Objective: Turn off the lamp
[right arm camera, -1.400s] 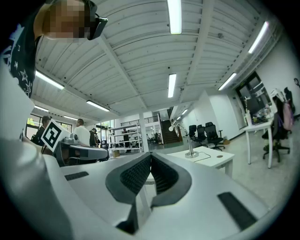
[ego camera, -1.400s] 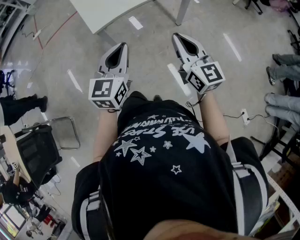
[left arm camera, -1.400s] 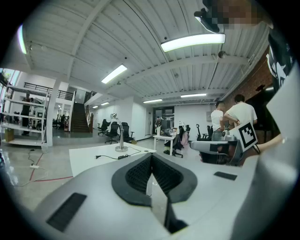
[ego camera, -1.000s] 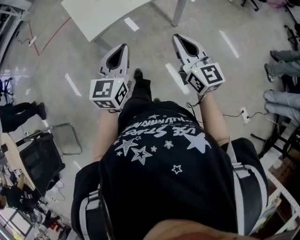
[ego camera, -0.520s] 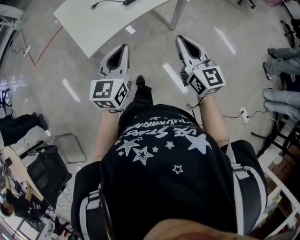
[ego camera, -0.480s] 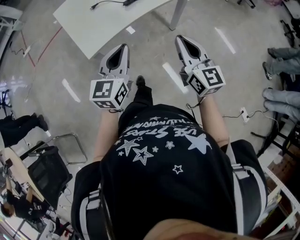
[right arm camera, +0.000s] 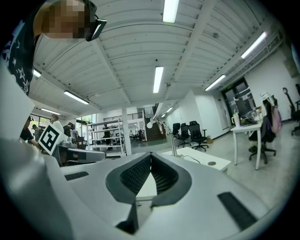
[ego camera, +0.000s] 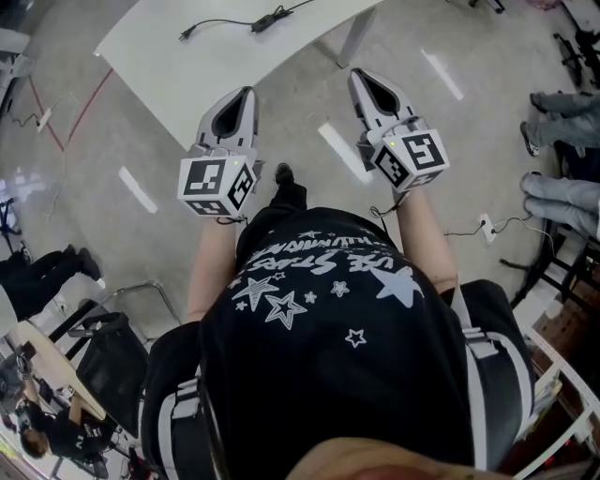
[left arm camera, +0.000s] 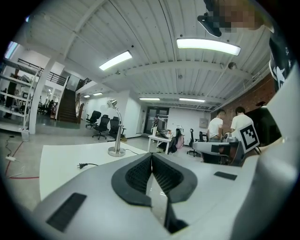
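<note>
A silver desk lamp (left arm camera: 114, 126) with a round base stands on the white table (left arm camera: 61, 159) ahead in the left gripper view. The right gripper view shows the same lamp (right arm camera: 165, 133) with its head bent left, on the table (right arm camera: 206, 161). Seen from the head, the lamp is out of frame and only the table's near part (ego camera: 216, 66) shows at the top. My left gripper (ego camera: 248, 91) and right gripper (ego camera: 354, 73) are held level in front of the person, both short of the lamp. The jaws of each are shut and hold nothing.
A black power cable with a plug (ego camera: 225, 22) lies on the table. A black chair (ego camera: 103, 347) stands at the lower left. Seated people's legs (ego camera: 562, 197) and a floor power strip (ego camera: 487, 230) are at the right. People at desks (left arm camera: 229, 129) are beyond.
The white table has come nearer and fills more of the head view's top. The person has stepped forward, carrying both grippers along. The jaws have stayed shut.
</note>
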Demonstrator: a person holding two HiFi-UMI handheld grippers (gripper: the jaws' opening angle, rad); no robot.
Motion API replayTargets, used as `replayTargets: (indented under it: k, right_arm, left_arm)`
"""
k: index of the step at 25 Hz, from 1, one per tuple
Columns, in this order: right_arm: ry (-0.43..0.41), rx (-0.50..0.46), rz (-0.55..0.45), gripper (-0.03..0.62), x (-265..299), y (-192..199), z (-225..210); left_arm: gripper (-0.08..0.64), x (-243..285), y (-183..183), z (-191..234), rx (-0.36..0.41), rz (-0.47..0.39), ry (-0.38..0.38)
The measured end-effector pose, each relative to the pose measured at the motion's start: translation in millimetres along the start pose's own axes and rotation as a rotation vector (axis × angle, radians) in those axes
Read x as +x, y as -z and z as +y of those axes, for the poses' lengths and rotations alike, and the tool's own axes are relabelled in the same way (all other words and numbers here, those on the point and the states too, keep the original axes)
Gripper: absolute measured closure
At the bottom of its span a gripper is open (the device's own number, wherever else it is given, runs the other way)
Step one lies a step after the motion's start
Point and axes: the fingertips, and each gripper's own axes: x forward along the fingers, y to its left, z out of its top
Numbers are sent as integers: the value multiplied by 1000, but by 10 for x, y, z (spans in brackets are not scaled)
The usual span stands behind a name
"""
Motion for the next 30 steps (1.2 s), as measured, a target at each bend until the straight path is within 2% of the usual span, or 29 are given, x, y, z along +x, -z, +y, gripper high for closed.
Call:
replayTargets:
  k: [5,10,14,21,30]
  right_arm:
    - [24,0,23,586,453,87,6]
    - [57,-18,25,586,548,-94,-75]
    - [81,-27,22,586,773,-130,-88]
    - [69,-37,32,586,939,-146,-2]
    - [28,-46,32,586,1121,-187,78]
  left_arm:
    - [549,239,80,433,-26,15,25]
    - [549,410,-37,443,-22,20,67]
    - [549,527,-42,625,-26,28,88]
    - [549,620,-147,824,-33,-8,64]
    - [549,550,-150,976,-21,9,33]
